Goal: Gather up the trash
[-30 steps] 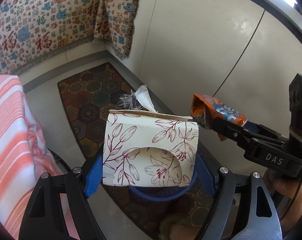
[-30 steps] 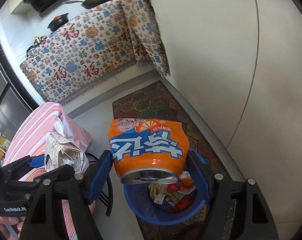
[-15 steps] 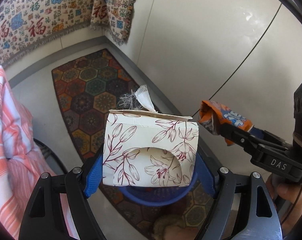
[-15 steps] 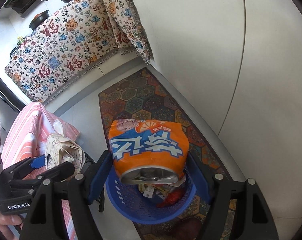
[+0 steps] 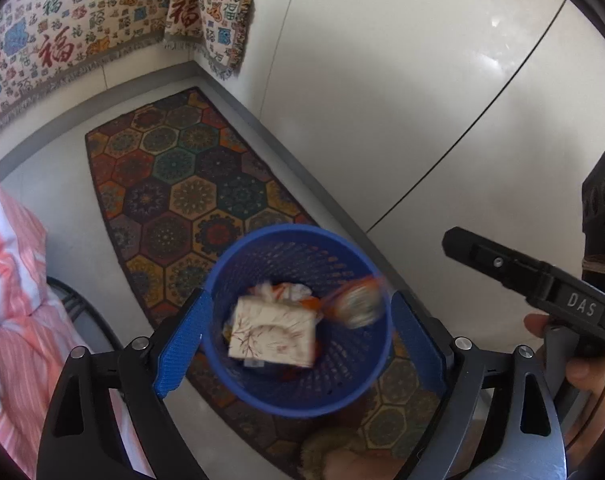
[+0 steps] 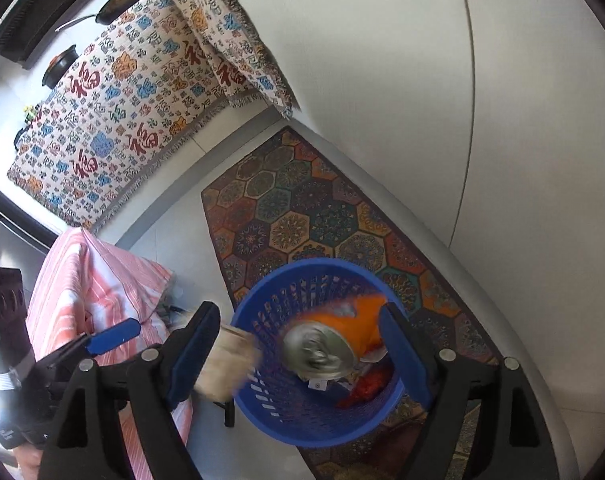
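Observation:
A blue mesh trash basket [image 5: 262,248] stands on the rug below both grippers; it also shows in the right wrist view [image 6: 302,432]. My left gripper [image 5: 298,344] is open above it, and the floral paper box [image 5: 272,332] is blurred, falling into the basket. My right gripper [image 6: 298,348] is open, and the orange drink can [image 6: 334,340] is blurred, dropping into the basket. The can [image 5: 358,304] also shows blurred in the left wrist view, at the basket's right side. Other wrappers lie in the basket bottom.
A patterned hexagon rug [image 5: 190,184] lies along a white wall [image 5: 382,80]. A pink striped cloth [image 6: 98,288] covers furniture at left. A patterned hanging cloth [image 6: 142,92] is at the back. My right gripper's body [image 5: 542,292] shows at the right.
Both grippers have opened over the basket. The floral box left my left gripper and the orange can left my right gripper; both are falling into the basket.

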### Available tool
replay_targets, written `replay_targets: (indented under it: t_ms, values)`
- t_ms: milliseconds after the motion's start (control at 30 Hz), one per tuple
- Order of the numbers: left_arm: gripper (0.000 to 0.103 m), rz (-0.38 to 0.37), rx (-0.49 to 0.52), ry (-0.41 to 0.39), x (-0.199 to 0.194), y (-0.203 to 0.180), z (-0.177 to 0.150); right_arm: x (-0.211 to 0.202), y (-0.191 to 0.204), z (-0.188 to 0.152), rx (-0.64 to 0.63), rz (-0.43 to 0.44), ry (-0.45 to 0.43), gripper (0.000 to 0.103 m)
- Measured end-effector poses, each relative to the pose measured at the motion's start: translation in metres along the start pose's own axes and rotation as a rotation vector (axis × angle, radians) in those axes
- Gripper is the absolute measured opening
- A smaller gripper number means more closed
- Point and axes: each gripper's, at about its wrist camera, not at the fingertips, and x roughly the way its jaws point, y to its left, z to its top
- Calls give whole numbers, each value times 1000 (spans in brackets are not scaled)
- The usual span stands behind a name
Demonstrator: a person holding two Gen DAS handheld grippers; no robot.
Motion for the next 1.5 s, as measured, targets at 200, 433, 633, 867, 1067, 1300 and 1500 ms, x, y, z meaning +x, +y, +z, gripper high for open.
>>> replay_targets:
  t_ms: [200, 433, 633, 867, 1067, 1300, 1500]
  values:
    - [92, -6, -31, -35, -17, 3, -1, -11, 5, 5, -14, 13, -43, 83]
    - [92, 100, -34, -98, -62, -6, -18, -37, 14, -3, -45, -73, -63, 83]
    - [102, 202, 51, -171, -104, -28, -44, -76, 19, -37, -83, -231, -33, 85]
    - [102, 243, 103, -151, -136, -41, -58, -128, 40, -77, -126, -252, -48, 89]
    - [102, 257, 97, -187, -158, -41, -71, -163, 68, -95, -167, -255, -79, 103]
    - [103, 235, 72, -189, -175, -37, -76, -191, 88, -104, -201, -285, -106, 103]
    - [103, 306, 103, -191, -179, -44, -82, -193, 93, -108, -220, -283, -96, 103]
